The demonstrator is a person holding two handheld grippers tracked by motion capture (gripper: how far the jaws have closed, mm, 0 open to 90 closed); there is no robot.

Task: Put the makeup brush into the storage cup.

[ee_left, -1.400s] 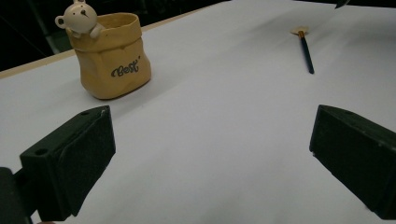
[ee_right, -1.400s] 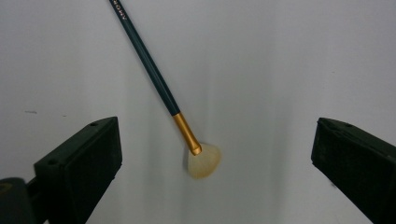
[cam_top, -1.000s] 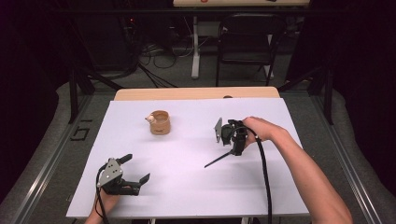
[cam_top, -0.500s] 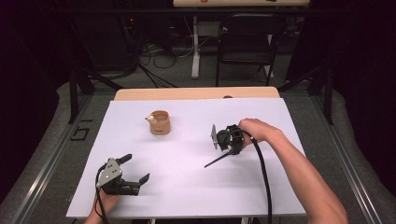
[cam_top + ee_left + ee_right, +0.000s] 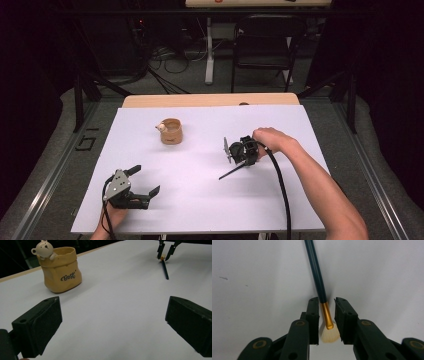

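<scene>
A slim dark-blue paintbrush with a gold metal ferrule and pale fan bristles [image 5: 326, 315] lies flat on the wide white table sheet [image 5: 200, 200], right of centre.

Going from largest to smallest: the sheet covers the table; a yellow sack-shaped ceramic pot with a small white bear on its rim [image 5: 60, 270] stands well apart, toward the far left; the left gripper [image 5: 146, 181] rests near the front edge, jaws spread wide and empty; the right gripper [image 5: 326, 312] has just been closing, its jaws flanking the ferrule with slight gaps on both sides.
</scene>
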